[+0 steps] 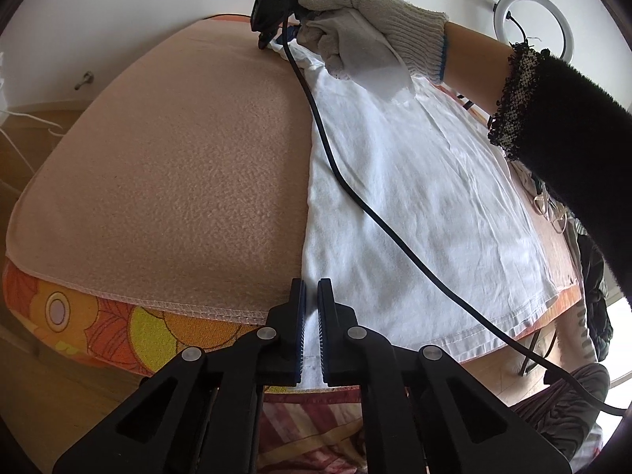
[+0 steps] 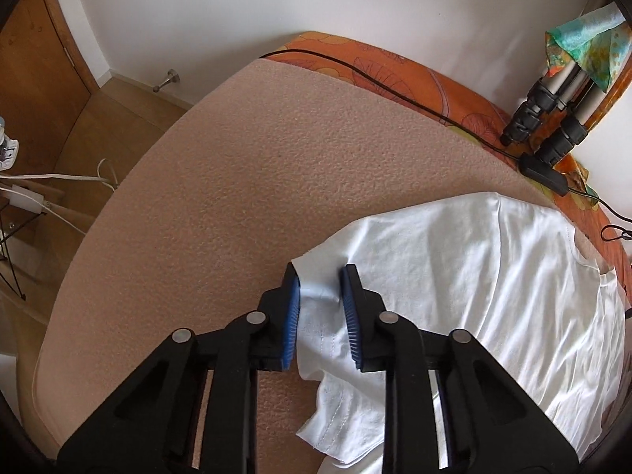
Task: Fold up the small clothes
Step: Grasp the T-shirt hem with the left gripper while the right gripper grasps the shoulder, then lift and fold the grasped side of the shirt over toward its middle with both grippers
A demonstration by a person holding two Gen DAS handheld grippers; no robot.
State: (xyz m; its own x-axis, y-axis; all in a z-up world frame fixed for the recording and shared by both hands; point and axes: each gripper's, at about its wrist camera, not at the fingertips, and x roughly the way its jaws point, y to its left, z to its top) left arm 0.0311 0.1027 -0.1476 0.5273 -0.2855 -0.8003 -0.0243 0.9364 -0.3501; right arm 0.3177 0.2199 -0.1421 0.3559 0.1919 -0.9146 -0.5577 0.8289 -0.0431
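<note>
**Shirt pinched at two points, a cable across it**

The shirt lies flat on the pink blanket. The left gripper is clamped on its near hem; the right gripper, jaws part open, straddles a bunched sleeve fold without clearly pinching it. That fold may slip free when lifted. The cable draped over the cloth could snag the fold. No containers are visible.

T-shirt: plain white. Blanket: salmon-pink, nubbly. Mattress cover: orange, yellow floral print. Tool pads: blue; bodies black. Glove: off-white, blue cuff trim.
</note>
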